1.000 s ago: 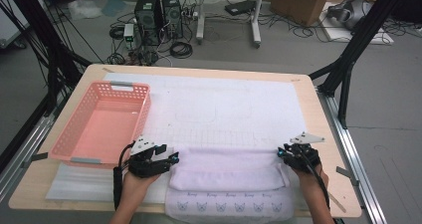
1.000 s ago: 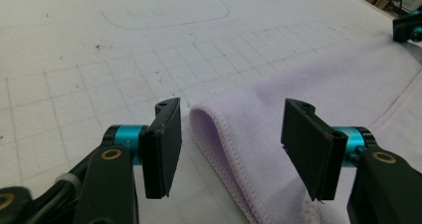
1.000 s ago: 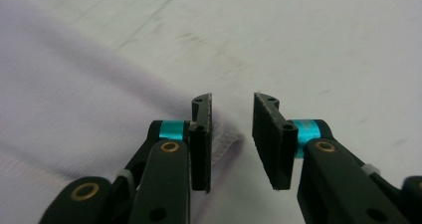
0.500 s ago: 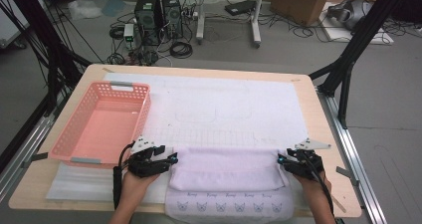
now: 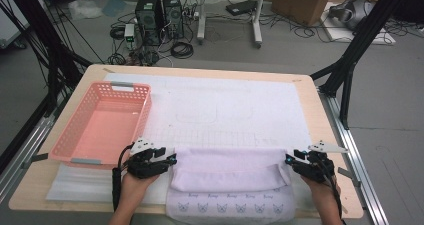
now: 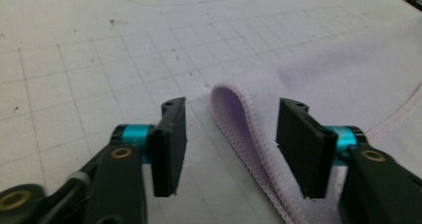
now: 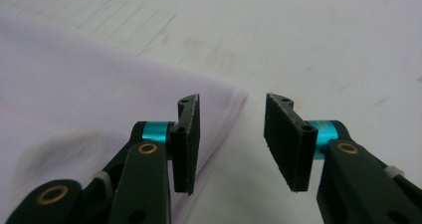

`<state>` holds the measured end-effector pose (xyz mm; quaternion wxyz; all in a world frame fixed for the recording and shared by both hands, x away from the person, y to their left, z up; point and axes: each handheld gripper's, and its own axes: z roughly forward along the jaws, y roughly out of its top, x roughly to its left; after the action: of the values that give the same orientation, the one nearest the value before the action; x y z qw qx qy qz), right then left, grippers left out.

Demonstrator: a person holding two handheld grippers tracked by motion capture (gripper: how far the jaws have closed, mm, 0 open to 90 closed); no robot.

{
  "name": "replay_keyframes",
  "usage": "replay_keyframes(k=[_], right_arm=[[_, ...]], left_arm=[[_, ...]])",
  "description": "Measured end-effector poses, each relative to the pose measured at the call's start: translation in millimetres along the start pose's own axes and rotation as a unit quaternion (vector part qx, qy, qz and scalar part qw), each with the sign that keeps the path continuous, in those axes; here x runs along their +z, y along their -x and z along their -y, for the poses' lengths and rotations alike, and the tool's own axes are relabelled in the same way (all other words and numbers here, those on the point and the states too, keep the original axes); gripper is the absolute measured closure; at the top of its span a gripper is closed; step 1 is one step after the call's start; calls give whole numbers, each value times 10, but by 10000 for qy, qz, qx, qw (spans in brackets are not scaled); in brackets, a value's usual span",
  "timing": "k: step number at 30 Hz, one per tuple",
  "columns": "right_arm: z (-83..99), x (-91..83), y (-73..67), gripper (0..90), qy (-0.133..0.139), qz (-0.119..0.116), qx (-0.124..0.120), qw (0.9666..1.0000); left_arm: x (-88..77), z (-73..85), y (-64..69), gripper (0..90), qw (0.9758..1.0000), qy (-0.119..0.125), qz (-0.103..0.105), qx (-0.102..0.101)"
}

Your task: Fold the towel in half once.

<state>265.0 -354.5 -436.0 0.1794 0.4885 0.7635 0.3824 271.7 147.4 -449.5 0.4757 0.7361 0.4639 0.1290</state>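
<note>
Jaws apart — lilac cloth (image 5: 227,172) between

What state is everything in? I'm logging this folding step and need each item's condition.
Lilac cloth: folded over once, lying flat on the mat.
Pink basket: empty, upright.
Left gripper: open, jaws astride the folded cloth edge.
Right gripper: open, at the cloth's corner.

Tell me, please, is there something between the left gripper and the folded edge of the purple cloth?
Nothing visible does. The folded edge of the purple cloth already lies in the gap of the left gripper, whose jaws stand open on either side and do not press on it. Around them lies only the white gridded mat.
</note>
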Motion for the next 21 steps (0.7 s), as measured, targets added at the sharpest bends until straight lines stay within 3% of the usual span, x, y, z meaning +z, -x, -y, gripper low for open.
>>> replay_keyframes(k=[3,8,12,14,16,18,19,21], right_arm=[[44,94,-22,461,-217,-321,42,9992],[41,113,-112,475,-333,-63,-317,9989],[33,101,-158,546,-396,6,-339,9986],[30,92,-180,654,-424,-37,-392,9983],[30,90,-224,810,-461,-208,-343,9981],[28,92,-250,829,-468,-170,-404,9979],[27,91,-237,836,-464,-202,-381,9980],[37,93,-205,847,-365,-266,-302,9985]], left_arm=[[59,-2,13,482,9998,-189,40,-75],[135,-11,93,434,9994,-325,5,108],[157,-11,171,436,9984,-390,-203,366],[160,-7,206,536,9974,-395,-305,524],[171,-6,236,654,9967,-441,-267,625],[180,-10,228,781,9979,-471,-68,443],[182,-13,227,830,9981,-479,-77,389],[190,-46,217,846,9984,-431,-136,340]])
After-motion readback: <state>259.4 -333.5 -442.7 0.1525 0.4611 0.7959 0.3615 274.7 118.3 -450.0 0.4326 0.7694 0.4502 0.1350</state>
